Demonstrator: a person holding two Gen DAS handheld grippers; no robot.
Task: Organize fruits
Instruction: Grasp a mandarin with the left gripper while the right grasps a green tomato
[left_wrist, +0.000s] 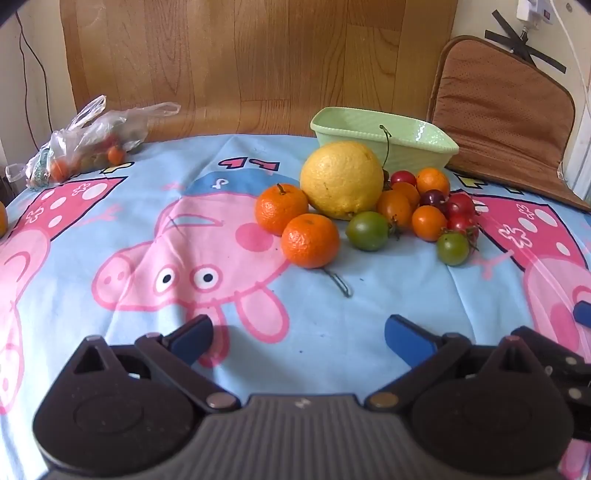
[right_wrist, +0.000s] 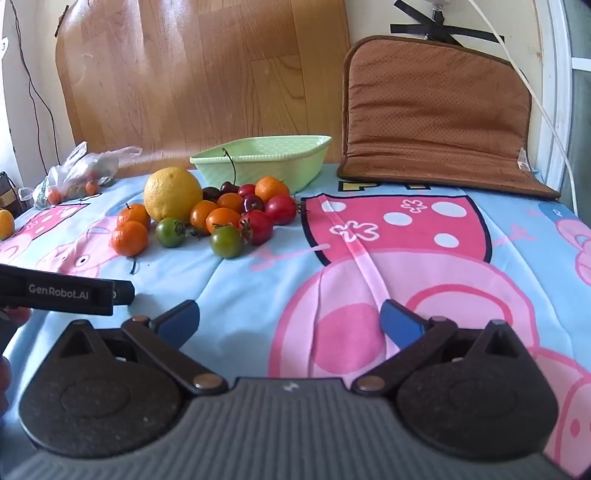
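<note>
Just in front of the green basket (left_wrist: 384, 138) lies the heap of fruit: a big yellow citrus (left_wrist: 341, 180) almost touching the basket's near wall, two mandarins (left_wrist: 297, 225) beside it on the side away from the basket, and a cluster of small tomatoes and cherries (left_wrist: 432, 210), red, orange and green, packed against the citrus. All of it rests on a cartoon-printed cloth (left_wrist: 147, 229) covering the table, and the basket looks empty, so sorting seems not yet begun. Neither claw holds anything: the left claw (left_wrist: 297, 338) has its blue pads spread wide over bare cloth, and the right claw (right_wrist: 290, 321) stands just as wide. The heap lies ahead and slightly right of the left claw, ahead and well to the left of the right claw, so the left appears nearer to the mandarins. Only the left view shows a loose stem on the cloth near the front mandarin; the right view shows the left tool's black body (right_wrist: 62, 293) and more of a brown cushion (right_wrist: 436, 110) beside the basket. A plastic bag (left_wrist: 88, 140) of fruit sits far from the basket.
</note>
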